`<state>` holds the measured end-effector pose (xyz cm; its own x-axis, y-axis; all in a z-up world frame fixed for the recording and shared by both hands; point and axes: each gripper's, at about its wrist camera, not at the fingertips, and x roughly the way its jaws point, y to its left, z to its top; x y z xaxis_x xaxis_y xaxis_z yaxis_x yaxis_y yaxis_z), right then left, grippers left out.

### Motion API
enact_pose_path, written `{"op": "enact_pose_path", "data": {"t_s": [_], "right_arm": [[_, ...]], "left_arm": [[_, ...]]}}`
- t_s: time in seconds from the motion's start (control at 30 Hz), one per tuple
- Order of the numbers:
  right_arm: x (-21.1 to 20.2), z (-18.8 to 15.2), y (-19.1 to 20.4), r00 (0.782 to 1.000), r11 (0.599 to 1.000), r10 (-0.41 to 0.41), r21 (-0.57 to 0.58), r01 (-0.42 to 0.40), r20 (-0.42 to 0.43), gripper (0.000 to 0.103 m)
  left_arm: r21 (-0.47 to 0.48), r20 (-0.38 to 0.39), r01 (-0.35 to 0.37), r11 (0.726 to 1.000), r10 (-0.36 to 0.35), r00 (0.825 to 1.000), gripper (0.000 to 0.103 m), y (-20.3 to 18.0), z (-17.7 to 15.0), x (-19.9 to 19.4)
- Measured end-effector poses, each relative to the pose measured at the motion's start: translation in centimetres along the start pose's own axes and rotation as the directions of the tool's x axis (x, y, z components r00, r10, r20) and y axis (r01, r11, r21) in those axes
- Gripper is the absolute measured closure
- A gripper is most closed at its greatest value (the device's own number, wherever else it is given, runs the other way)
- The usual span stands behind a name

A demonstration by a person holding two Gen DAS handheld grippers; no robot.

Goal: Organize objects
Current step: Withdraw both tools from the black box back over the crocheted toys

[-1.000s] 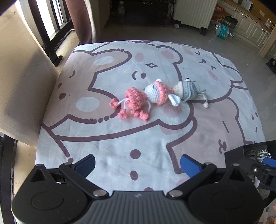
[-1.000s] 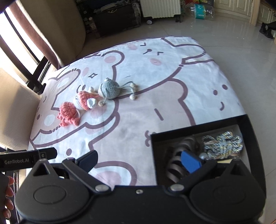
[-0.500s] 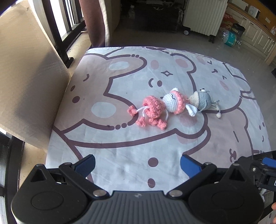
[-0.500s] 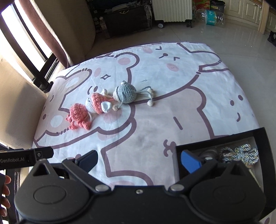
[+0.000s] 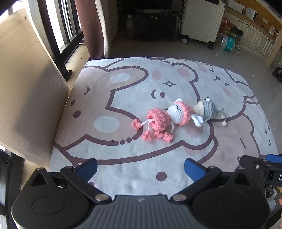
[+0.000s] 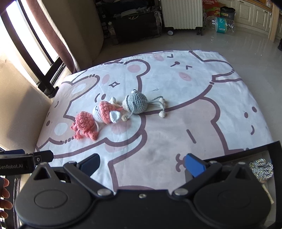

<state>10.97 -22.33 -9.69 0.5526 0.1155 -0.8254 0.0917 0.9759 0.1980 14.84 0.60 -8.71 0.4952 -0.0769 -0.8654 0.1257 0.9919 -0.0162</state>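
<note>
Sunlit tile floor and a white radiator (image 6: pixel 182 14) lie beyond the cartoon-bear sheet (image 5: pixel 123 98) that covers the work surface, and a beige chair back (image 5: pixel 26 91) stands at the sheet's left edge; three crochet toys lie in a row near the middle of the sheet, the pink octopus toy (image 5: pixel 156 123) leftmost, the pink-and-white toy (image 5: pixel 179 112) touching it, the grey toy (image 5: pixel 208 110) touching that one's far side, its corded legs trailing away from the row (the same order holds in the right wrist view: pink octopus toy (image 6: pixel 84 124), pink-and-white toy (image 6: pixel 105 112), grey toy (image 6: pixel 136 103)); only the right wrist view shows the black box (image 6: pixel 275 153) on the near right corner of the sheet, with a striped rope knot (image 6: pixel 260 169) inside it, while the left wrist view catches only a dark edge there, partly behind the other tool; the left gripper (image 5: pixel 140 168) hovers over the near edge of the sheet, aimed at the toys and well short of them, its blue pads (image 5: pixel 87 167) spread wide with nothing between them; the right gripper (image 6: pixel 141 164) sits likewise over the near edge, just left of the box, jaws parted and empty, pads (image 6: pixel 194 164) apart; at the left border of that view the person's fingers (image 6: pixel 4 192) show beside the left tool.
</note>
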Motion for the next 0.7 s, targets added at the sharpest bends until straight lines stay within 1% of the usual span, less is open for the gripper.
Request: {"op": "enact_pose_path", "data": {"t_s": [0.2, 0.37, 0.5, 0.57, 0.7], "right_arm": [[0.9, 0.2, 0.1, 1.0, 1.0, -0.006, -0.005, 0.006, 0.005, 0.0], [2.0, 0.4, 0.1, 1.0, 1.0, -0.001, 0.002, 0.001, -0.005, 0.0], [3.2, 0.7, 0.0, 1.0, 1.0, -0.007, 0.02, 0.007, -0.015, 0.0], [3.7, 0.8, -0.3, 1.0, 1.0, -0.007, 0.028, 0.007, -0.022, 0.0], [4.8, 1.3, -1.0, 1.0, 0.998, -0.005, 0.056, 0.007, -0.023, 0.0]], "left_arm": [[0.016, 0.009, 0.022, 1.0, -0.022, 1.0, 0.0, 0.4, 0.3, 0.8], [0.032, -0.001, 0.013, 0.999, -0.013, 1.0, 0.002, 0.2, 0.7, 2.2], [0.031, -0.013, 0.031, 0.999, -0.031, 0.999, 0.01, -0.1, 1.2, 3.4], [0.022, -0.015, 0.042, 0.999, -0.042, 0.999, 0.013, -0.1, 1.4, 4.0], [0.016, 0.004, 0.046, 0.999, -0.046, 0.999, 0.014, -0.4, 1.8, 5.0]]}}
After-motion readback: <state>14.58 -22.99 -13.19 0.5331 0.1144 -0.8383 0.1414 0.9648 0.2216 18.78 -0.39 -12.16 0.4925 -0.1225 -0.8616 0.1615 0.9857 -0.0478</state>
